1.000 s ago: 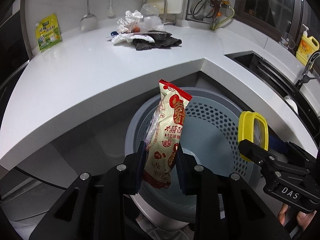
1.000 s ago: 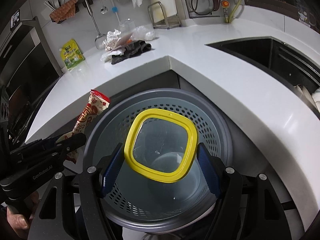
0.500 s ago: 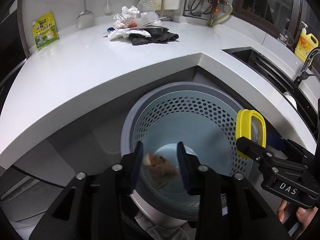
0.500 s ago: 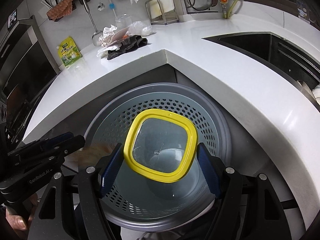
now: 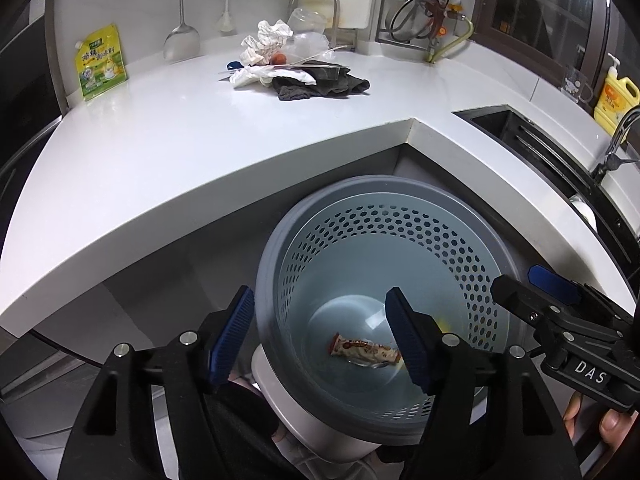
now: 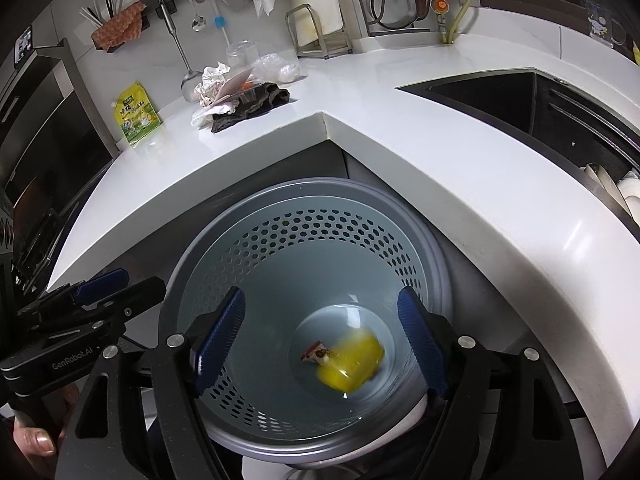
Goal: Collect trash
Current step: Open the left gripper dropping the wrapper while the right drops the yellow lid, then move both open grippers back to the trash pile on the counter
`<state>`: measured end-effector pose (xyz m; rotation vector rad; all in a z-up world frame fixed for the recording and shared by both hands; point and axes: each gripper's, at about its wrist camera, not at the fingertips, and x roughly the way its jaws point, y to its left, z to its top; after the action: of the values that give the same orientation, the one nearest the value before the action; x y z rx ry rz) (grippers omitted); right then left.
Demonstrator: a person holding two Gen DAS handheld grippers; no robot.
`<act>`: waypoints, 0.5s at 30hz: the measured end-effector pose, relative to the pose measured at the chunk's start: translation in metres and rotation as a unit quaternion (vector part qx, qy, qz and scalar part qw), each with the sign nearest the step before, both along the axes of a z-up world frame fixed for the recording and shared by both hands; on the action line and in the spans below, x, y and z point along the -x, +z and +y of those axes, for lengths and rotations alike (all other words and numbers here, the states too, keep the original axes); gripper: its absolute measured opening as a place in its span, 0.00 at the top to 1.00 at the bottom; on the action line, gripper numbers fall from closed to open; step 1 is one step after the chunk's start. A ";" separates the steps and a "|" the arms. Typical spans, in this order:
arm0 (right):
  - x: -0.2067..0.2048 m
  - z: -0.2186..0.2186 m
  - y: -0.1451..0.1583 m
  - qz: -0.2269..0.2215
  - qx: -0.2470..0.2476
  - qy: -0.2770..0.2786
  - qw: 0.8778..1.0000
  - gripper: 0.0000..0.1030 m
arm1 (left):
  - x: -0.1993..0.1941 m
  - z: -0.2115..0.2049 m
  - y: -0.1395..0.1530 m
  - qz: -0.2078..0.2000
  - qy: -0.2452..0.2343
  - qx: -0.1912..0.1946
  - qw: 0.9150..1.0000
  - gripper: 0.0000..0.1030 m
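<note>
**Both Grippers Emptied Over the Bin**

The yellow-rimmed lid [image 6: 347, 364], pinched a half-second ago in the right gripper [image 6: 320, 342], has been let go and is caught as a yellow blur at the bottom of the perforated bin [image 6: 304, 236]; the jaws are now spread wide with nothing between them; the left gripper [image 5: 320, 338], already emptied by then, has been opened further and is likewise spread over the bin.

The snack wrapper [image 5: 365, 353] is seen lying flat on the bin floor, red and cream, printed side up; in the right wrist view only its red end is visible beside the blurred lid.

The bin's grey rim is set just below the inner corner of the white countertop [image 5: 168, 152]; open room is left between the rim and the counter edge on both sides; the counter's middle is bare.

From the left wrist view the lid is barely made out, only a faint yellow smear by the right finger; the trash pile [image 5: 296, 70] of crumpled paper and dark cloth is shown near the back wall, with a green pouch [image 5: 100, 62] well apart to its left; the dark sink [image 6: 520, 100] is shown more fully in the right wrist view.
</note>
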<state>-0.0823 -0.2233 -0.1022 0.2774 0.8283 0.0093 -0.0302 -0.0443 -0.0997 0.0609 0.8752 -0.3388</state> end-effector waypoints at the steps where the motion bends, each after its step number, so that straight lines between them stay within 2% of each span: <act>1: 0.000 0.000 0.000 0.000 0.000 0.000 1.000 0.27 | 0.000 0.001 0.000 0.000 0.001 0.000 1.000 0.34; 9: 0.001 -0.001 0.001 -0.003 -0.002 -0.002 1.000 0.27 | 0.000 0.005 0.001 -0.002 0.004 0.005 1.000 0.32; 15: 0.003 -0.003 0.004 -0.008 -0.004 -0.006 1.000 0.27 | 0.002 0.007 0.006 -0.014 0.008 0.007 1.000 0.23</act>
<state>-0.0851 -0.2261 -0.0977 0.2896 0.8106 0.0046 -0.0321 -0.0371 -0.0940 0.0459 0.8450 -0.3278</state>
